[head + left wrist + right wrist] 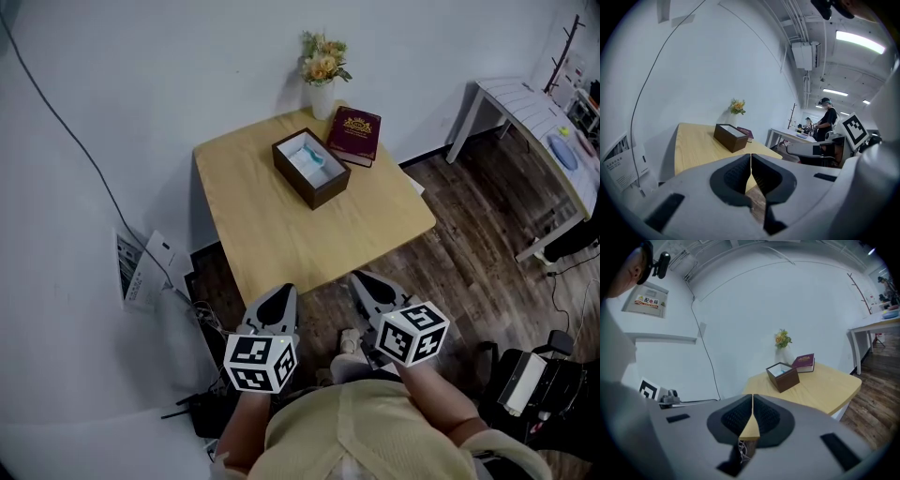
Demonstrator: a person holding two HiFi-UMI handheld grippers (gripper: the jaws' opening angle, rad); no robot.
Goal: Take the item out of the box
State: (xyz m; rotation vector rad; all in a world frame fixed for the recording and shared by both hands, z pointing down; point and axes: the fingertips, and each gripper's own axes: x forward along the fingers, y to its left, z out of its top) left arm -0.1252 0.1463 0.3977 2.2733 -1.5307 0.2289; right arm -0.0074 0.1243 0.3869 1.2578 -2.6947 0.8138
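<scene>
1. Dark brown box (311,167) stands open toward the far side of the wooden counter (272,239), with a pale blue item (316,160) lying inside. From my feed I cannot tell what the item is or how snugly it sits.
2. The left gripper (278,300) and the right gripper (368,284) hover off the counter's near edge, well apart from the box. Each has its jaws pressed together on nothing.
3. First risk, as I judge it: if I go in with the jaws pressed together, I would only prod the item or strike the box wall. The jaws need to spread before the descent.
4. Second risk: nothing anchors the box. A pull on a tight-fitting item could drag or lift the whole box unless the other gripper steadies a wall.
5. Third risk: a maroon book (354,134) lies just beside the box, and a white vase of flowers (322,86) stands behind both. A wide or overshot reach could topple the vase.
</scene>
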